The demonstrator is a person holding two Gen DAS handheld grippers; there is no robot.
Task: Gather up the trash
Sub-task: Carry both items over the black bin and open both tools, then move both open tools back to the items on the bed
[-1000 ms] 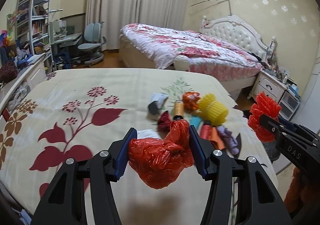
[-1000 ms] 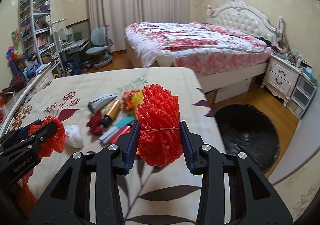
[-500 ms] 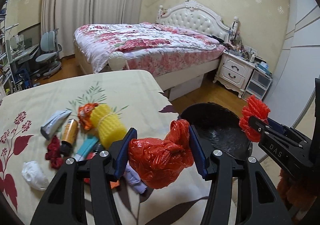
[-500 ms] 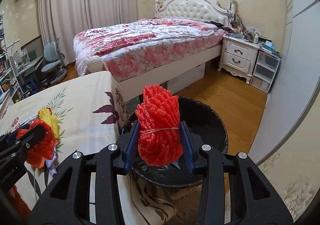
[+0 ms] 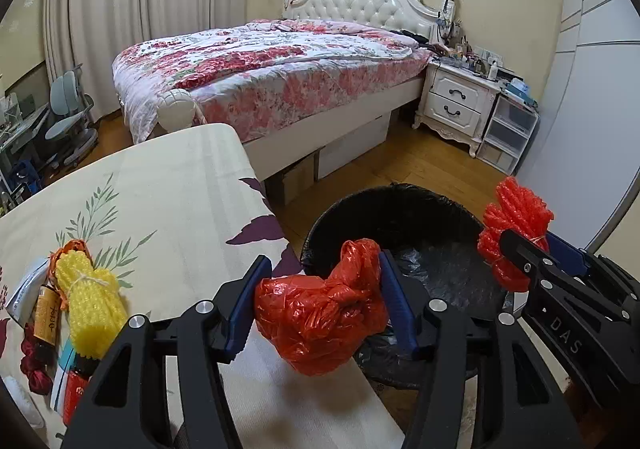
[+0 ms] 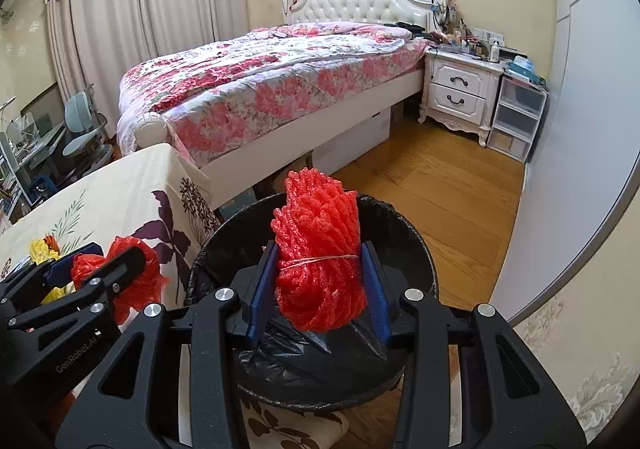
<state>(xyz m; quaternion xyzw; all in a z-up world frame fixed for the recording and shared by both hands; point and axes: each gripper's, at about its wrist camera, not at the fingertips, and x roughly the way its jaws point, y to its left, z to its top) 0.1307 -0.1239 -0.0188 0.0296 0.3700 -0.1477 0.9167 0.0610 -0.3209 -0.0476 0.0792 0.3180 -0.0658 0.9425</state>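
My left claw [image 5: 320, 303] has a crumpled red plastic bag [image 5: 320, 313] between its blue pads; its jaws are easing apart, though the bag is wedged against both pads. It hangs over the corner of the surface [image 5: 160, 185], right at the near rim of the black-lined trash bin [image 5: 400, 217]. My right claw [image 6: 318, 285] is clamped on a tied bundle of red foam netting [image 6: 318, 253], upright between the pads and held directly above the bin's open mouth. The bin stands on the wooden floor [image 6: 440, 185], just beside the surface's edge.

Left of me on the floral cloth more trash lies in a heap: a yellow foam net bundle [image 5: 90, 305], an orange wrapper [image 5: 72, 249] touching it behind, a small brown bottle [image 5: 48, 317] and dark red scraps [image 5: 34, 361]. Farther off stand a bed [image 5: 280, 73] with a flowered quilt and a white nightstand [image 5: 456, 105].
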